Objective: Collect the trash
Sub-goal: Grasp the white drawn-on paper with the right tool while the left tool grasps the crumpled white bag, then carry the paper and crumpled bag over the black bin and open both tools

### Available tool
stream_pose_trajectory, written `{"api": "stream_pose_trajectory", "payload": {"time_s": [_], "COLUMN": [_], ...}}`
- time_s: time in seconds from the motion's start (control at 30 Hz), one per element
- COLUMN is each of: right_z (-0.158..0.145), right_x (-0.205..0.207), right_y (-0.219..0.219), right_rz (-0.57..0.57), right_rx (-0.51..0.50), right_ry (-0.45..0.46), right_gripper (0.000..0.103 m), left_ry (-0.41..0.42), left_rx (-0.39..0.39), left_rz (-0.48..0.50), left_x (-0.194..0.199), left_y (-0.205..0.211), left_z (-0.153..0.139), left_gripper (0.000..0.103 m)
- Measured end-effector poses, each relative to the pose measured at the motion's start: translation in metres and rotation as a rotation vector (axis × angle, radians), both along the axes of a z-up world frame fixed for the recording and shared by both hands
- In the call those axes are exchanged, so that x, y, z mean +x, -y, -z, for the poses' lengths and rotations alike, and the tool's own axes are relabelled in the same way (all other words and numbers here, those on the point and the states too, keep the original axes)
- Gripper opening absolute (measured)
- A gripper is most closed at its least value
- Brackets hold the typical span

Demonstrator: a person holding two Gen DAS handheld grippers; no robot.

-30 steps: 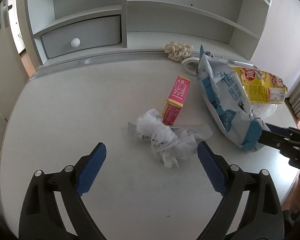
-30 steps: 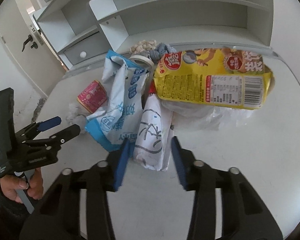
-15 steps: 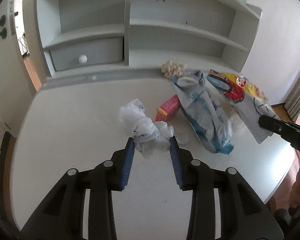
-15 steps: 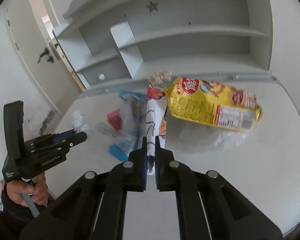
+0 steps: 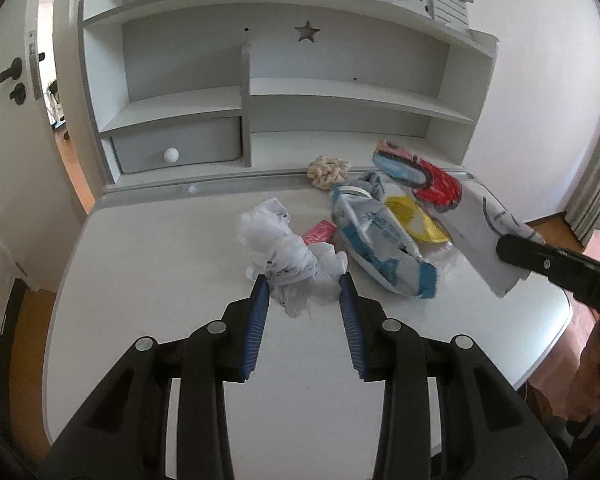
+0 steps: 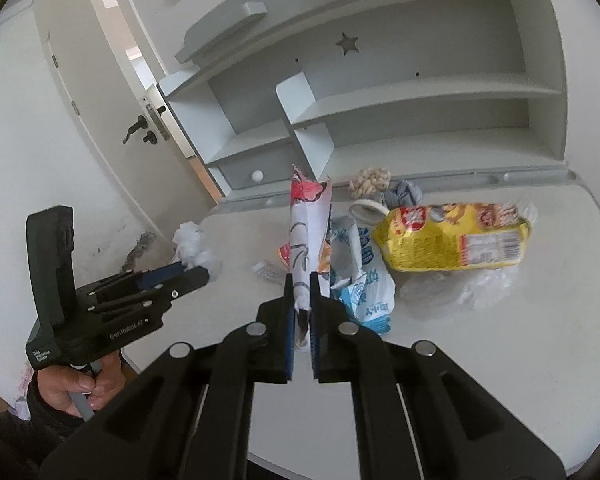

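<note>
I've got the left hand-held gripper (image 5: pixel 303 286) clamped narrow on the crumpled white plastic bag (image 5: pixel 288 256), and the right hand-held gripper (image 6: pixel 301 286) pinched tight on the white printed wrapper (image 6: pixel 306 236), its long axis running straight out from the jaws. Both hang above the table (image 5: pixel 148 272), left of the yellow snack bag (image 6: pixel 452 236). That bag and the blue-white pouch (image 5: pixel 380 248) still lie on the table, nearer my right hand; no bin in view, so I'd judge both loads must go off-table first.
</note>
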State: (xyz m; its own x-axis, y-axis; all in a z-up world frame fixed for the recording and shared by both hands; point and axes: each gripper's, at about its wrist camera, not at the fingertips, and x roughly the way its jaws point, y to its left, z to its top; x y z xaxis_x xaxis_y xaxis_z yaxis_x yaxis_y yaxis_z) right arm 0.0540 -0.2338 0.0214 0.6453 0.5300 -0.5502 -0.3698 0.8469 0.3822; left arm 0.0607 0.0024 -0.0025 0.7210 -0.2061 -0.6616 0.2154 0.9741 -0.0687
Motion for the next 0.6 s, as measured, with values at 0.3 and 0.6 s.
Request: {"api": "stream_pose_trajectory", "payload": {"time_s": [0.3,0.6], "right_z": [0.0,0.047], "right_x": [-0.044,-0.162], "right_y": [0.104,0.293], "right_rz": [0.237,0.712], "right_rx": [-0.027,-0.063], "right_ry": [0.027,-0.071], "right_gripper": [0.007,0.007], "left_ry": [0.013,0.024], "left_rx": [0.011,-0.033], "left_rz": [0.233,0.696], "left_x": [-0.009,-0.063], "left_y": [0.098,0.296], "left_z": [0.0,0.019], "left_gripper": [0.035,0.035]}}
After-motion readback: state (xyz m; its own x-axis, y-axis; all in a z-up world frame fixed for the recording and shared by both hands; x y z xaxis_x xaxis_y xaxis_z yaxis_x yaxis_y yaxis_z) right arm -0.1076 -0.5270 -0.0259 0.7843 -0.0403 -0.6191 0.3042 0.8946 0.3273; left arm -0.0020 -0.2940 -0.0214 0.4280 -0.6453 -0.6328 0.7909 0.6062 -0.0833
